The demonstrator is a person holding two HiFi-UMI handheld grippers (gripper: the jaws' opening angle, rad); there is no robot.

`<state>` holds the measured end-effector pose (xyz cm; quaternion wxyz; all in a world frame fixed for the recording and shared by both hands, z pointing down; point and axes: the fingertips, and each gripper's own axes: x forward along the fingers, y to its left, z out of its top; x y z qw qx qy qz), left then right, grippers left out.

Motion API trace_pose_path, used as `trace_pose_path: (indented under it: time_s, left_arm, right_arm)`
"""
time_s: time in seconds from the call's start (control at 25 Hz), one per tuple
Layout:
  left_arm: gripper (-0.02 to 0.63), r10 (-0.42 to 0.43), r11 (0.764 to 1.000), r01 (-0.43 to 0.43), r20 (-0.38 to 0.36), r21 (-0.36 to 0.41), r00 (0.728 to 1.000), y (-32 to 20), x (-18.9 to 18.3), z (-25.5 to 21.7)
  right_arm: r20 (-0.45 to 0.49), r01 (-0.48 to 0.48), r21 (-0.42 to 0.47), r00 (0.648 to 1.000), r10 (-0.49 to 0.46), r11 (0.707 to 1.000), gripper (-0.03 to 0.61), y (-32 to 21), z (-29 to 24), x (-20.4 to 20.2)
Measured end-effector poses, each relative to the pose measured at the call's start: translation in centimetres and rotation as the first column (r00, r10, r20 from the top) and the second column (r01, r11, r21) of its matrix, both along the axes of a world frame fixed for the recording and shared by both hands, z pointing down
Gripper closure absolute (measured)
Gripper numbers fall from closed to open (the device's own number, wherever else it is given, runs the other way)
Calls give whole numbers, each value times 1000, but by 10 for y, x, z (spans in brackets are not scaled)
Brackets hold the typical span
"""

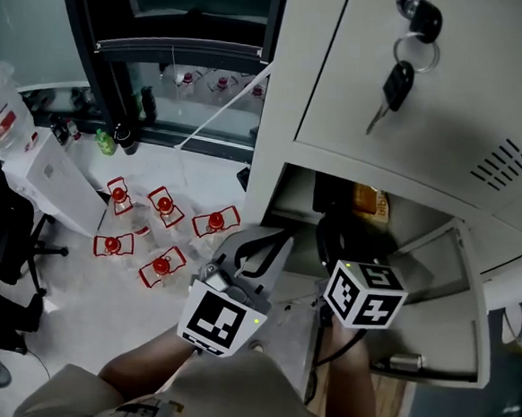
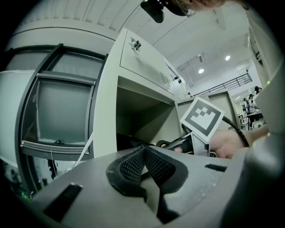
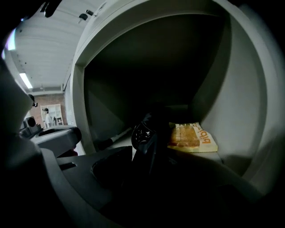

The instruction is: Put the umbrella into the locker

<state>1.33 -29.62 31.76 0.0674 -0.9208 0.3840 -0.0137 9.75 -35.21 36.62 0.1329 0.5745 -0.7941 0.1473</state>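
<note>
The grey locker point(image 1: 291, 107) has its lower compartment open, its door point(image 1: 451, 308) swung out to the right. My right gripper point(image 1: 330, 249) reaches into that compartment, shut on the black folded umbrella point(image 1: 329, 208). In the right gripper view the umbrella point(image 3: 143, 133) sticks out past the jaws of the right gripper point(image 3: 144, 158), over the locker floor. An orange snack packet point(image 3: 192, 137) lies just right of it inside. My left gripper point(image 1: 267, 249) hovers outside the locker's left edge; the left gripper point(image 2: 143, 150) has its pads touching with nothing between them.
Keys point(image 1: 399, 79) hang from the upper locker door. Several red-capped water bottles point(image 1: 164, 206) stand on the floor at left, by a black office chair point(image 1: 6, 246) and a window frame point(image 1: 179, 48). A person point(image 3: 46, 115) stands far off.
</note>
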Motion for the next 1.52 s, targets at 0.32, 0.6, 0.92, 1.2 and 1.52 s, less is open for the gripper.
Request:
trace_pose_path:
  time_s: [0.32,0.6,0.92,1.2,1.52]
  left_arm:
    - [606,10,1000,-10,15,3,1000,-1,2,2]
    - [605,15,1000,-15,13,-15,1000,-3,6,6]
    - [606,26,999,-26,14,-24,1000,-5,11,6]
    - [606,19,1000,-19,7,-21,1000,-7,9,4]
    - [606,11,1000,-11,13,-21,1000,-9,9,2]
  right_arm:
    - [-124,36,48,992,-30,998,479,-13,-21,-5]
    - [-83,43,42,996,-39,998,492,-30,-24,-9]
    - [-38,33,50,999,-31,998,494,-55,-25,-19]
    - [-42,23,51,999,-21,998,488,-75,-24,-22]
    - [-75,53,14,996,-51,999,486,-89,-18,-28]
